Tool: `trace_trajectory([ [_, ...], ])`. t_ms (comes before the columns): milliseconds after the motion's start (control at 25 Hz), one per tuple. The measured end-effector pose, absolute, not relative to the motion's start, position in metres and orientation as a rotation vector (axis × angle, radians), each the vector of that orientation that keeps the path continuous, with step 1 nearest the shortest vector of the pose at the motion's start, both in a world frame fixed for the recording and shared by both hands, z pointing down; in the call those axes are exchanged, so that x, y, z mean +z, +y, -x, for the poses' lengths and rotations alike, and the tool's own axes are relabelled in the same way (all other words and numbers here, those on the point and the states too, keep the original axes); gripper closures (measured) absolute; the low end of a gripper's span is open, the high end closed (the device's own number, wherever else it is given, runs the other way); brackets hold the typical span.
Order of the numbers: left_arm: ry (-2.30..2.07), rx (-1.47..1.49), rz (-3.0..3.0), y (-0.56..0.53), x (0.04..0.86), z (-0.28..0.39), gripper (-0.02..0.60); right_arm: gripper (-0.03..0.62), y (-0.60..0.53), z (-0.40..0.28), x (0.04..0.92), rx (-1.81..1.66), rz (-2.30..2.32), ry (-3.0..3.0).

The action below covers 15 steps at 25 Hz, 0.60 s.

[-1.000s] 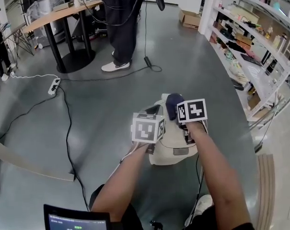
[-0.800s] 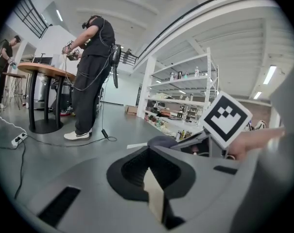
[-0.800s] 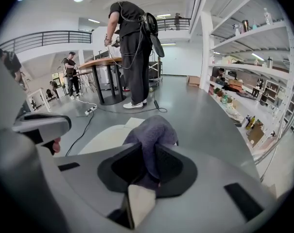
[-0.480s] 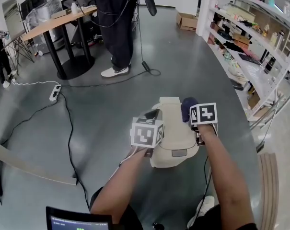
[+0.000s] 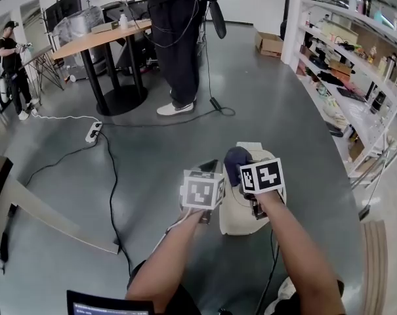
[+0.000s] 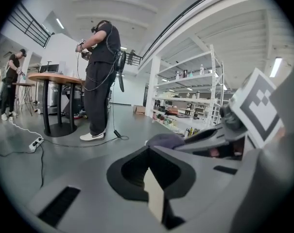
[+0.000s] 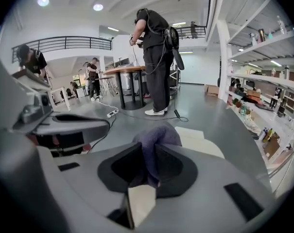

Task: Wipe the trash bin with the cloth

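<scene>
cloth [image 7: 155, 136] — soft, light, bunched — sits pinched in the right gripper [image 7: 147, 168], jaws closed on it, trash bin [image 5: 241, 215] just beyond the tips; left gripper [image 6: 147, 165] jaws meet on nothing. bin looks light and rigid; brace its rim.

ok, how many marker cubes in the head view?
2. Left cube at the bin's left edge; right cube over the bin, beside the cloth. None seem hidden.
</scene>
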State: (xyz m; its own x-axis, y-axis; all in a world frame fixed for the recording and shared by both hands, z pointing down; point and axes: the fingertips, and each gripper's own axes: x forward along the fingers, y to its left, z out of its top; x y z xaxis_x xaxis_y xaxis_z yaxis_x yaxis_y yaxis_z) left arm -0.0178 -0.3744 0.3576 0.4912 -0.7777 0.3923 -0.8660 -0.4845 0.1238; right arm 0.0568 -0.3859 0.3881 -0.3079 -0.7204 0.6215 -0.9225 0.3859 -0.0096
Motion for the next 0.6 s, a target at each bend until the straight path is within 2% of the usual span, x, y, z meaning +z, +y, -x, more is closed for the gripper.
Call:
trace_trajectory([
  [280,-1.414,0.390,-2.428,-0.354,0.347,0.042,0.584,0.520,-0.362,-0.031,0.425,0.486,-1.379,-2.018],
  [600,-1.361,0.393,-2.441,-0.346,0.349,0.019,0.584,0.520,-0.358,-0.094,0.427,0.511,-1.458,-1.930],
])
